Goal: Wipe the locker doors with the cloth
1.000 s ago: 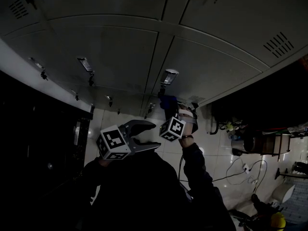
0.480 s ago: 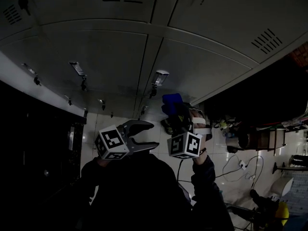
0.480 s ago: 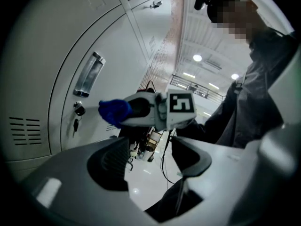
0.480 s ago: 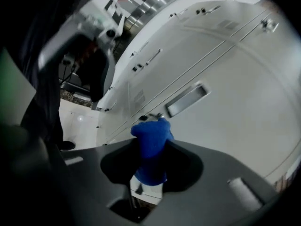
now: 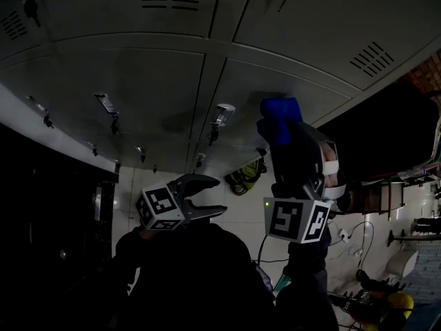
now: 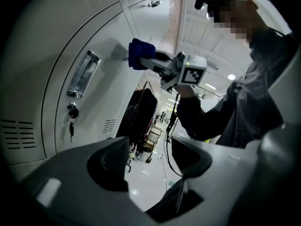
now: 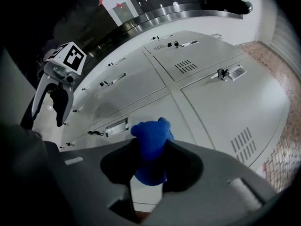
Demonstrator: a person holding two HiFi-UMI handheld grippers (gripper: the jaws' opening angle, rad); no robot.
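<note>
Bunched blue cloth (image 7: pixel 151 147) sits pinched between the right gripper's (image 7: pixel 149 163) jaws, up at a grey metal locker door (image 5: pixel 310 81) beside its recessed handle (image 5: pixel 222 113), contact unclear, while the left gripper (image 6: pixel 149 155) hangs lower, well apart, jaws spread and empty.

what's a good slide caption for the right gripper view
Right gripper clamps a blue cloth, facing the grey locker doors.

Yellow-green bag (image 5: pixel 244 177) and cables (image 5: pixel 359 242) on white tiled floor (image 5: pixel 238 211)
</note>
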